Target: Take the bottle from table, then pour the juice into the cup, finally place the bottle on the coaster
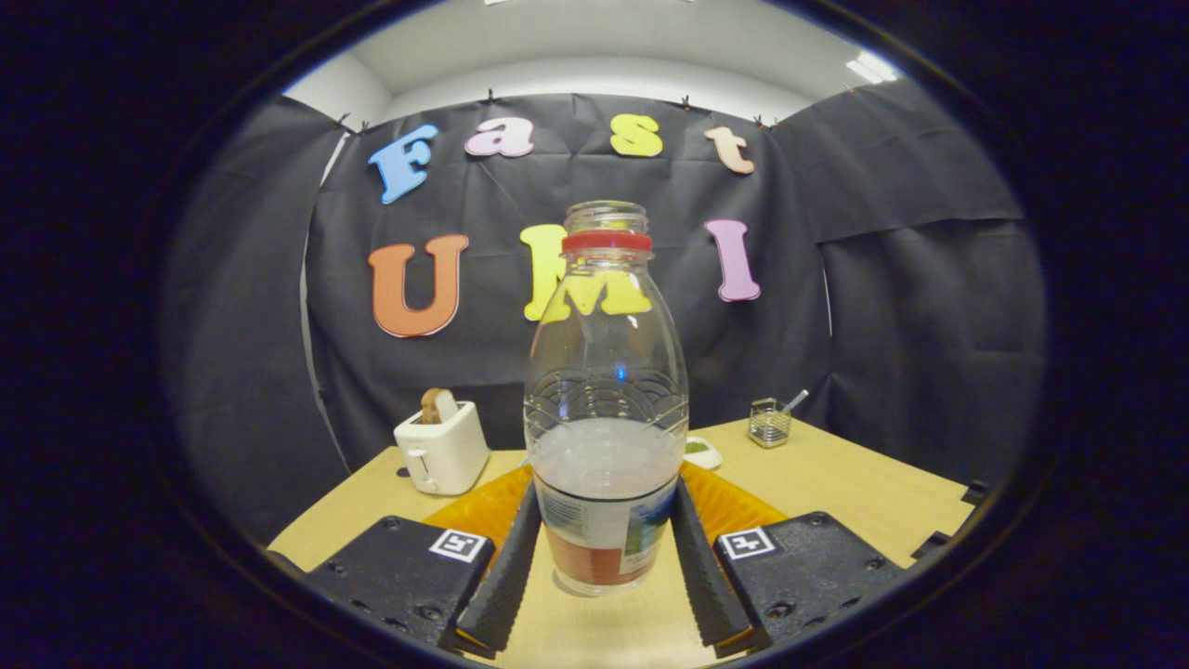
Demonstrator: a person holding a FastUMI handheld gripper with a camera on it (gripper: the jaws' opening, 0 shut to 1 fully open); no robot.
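One bottle (606, 409) dead center, label text too blurry to read, gripper (606, 567) fingers seemingly pinching both its sides. One toaster (441, 449) left of center, one orange coaster (743, 506) behind.

Black cloth (873, 307) hangs in panels as the booth's wall well beyond the hand-held gripper (606, 567), clipped along its top edge and creased in places. Above the cloth runs a white wall (594, 79) under a white ceiling, where a bright light panel (870, 67) glows up to the right. A light wooden desk (864, 492) spreads ahead under the hand-held gripper to the cloth.
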